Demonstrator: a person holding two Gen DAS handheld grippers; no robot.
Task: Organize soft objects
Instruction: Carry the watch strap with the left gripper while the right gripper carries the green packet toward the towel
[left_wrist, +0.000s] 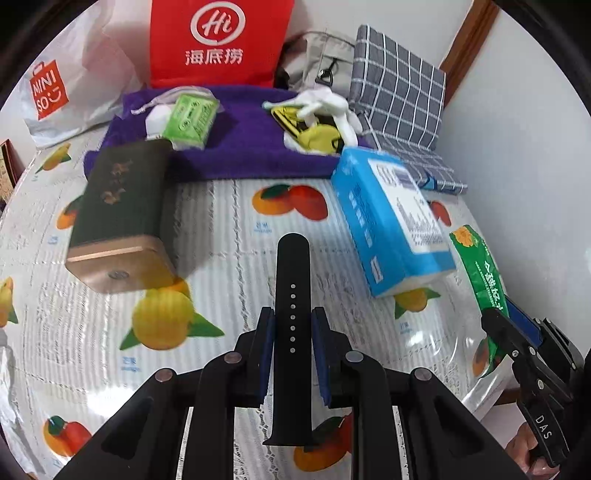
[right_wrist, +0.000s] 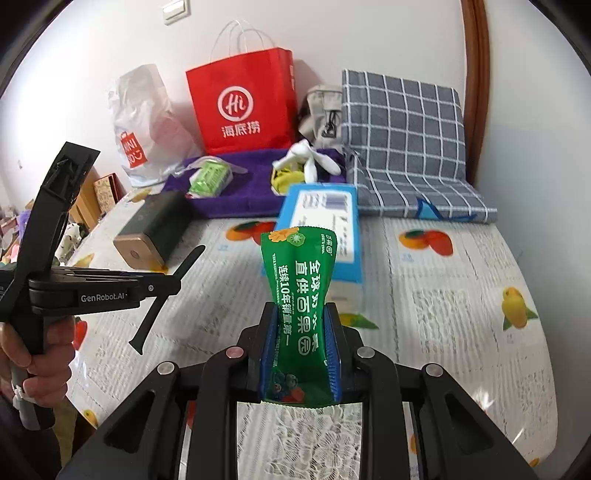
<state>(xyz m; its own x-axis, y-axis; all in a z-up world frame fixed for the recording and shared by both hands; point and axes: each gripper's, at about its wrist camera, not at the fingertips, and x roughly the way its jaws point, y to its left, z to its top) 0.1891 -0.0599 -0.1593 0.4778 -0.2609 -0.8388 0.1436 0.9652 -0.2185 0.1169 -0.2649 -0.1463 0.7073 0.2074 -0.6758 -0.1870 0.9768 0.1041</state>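
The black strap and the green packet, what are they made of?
The black strap looks like matte rubber or silicone: smooth, dull, with a row of punched holes. The green packet looks like glossy plastic film, crinkling where the jaws pinch it, with a silvery inside.

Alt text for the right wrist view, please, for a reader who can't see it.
The right tongs pinch a green printed snack pouch above a fruit-patterned tablecloth. The left tongs hold a black perforated watch strap at left. Behind lie a blue tissue box, purple towel and red paper bag.
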